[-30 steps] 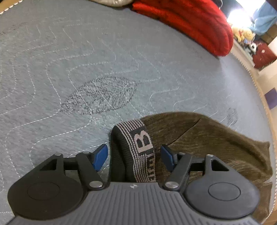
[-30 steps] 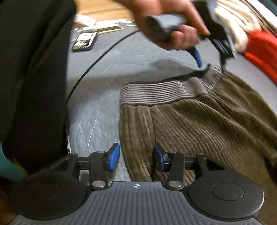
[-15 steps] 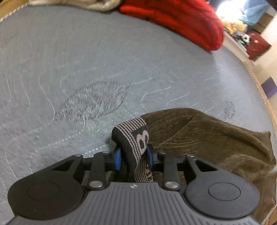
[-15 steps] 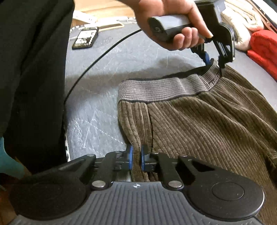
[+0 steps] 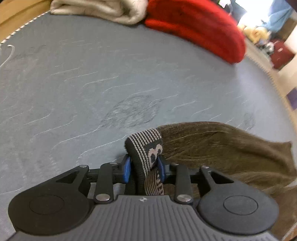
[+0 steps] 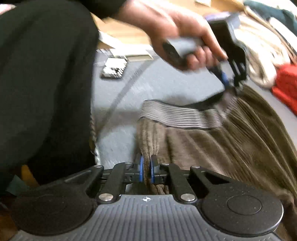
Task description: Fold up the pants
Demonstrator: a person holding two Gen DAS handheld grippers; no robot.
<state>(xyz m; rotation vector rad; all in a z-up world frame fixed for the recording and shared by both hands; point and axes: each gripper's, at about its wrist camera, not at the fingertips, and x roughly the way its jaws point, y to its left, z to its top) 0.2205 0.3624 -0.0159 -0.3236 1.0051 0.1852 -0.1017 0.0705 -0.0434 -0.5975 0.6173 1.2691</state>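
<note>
Brown corduroy pants [image 5: 222, 148] lie on a grey quilted mattress [image 5: 111, 74]. Their striped elastic waistband [image 5: 146, 140] stands bunched between the blue pads of my left gripper [image 5: 143, 167], which grips it with jaws easing open slightly. In the right wrist view the pants [image 6: 232, 148] spread to the right, the waistband [image 6: 176, 115] lifted at its far end by the left gripper [image 6: 230, 79], held in a hand [image 6: 176, 27]. My right gripper [image 6: 147, 171] pinches a fold of corduroy at the near side edge, its jaws opening slightly.
A red blanket [image 5: 194, 24] and a beige one [image 5: 96, 9] lie at the mattress's far edge. A person in black clothing [image 6: 46, 74] fills the left of the right wrist view. A dark flat device [image 6: 114, 68] and a cable [image 6: 120, 96] lie beyond.
Both grippers went from open around the fabric to closed on it. Since then both have risen, pulling the waistband and side edge up off the mattress.
</note>
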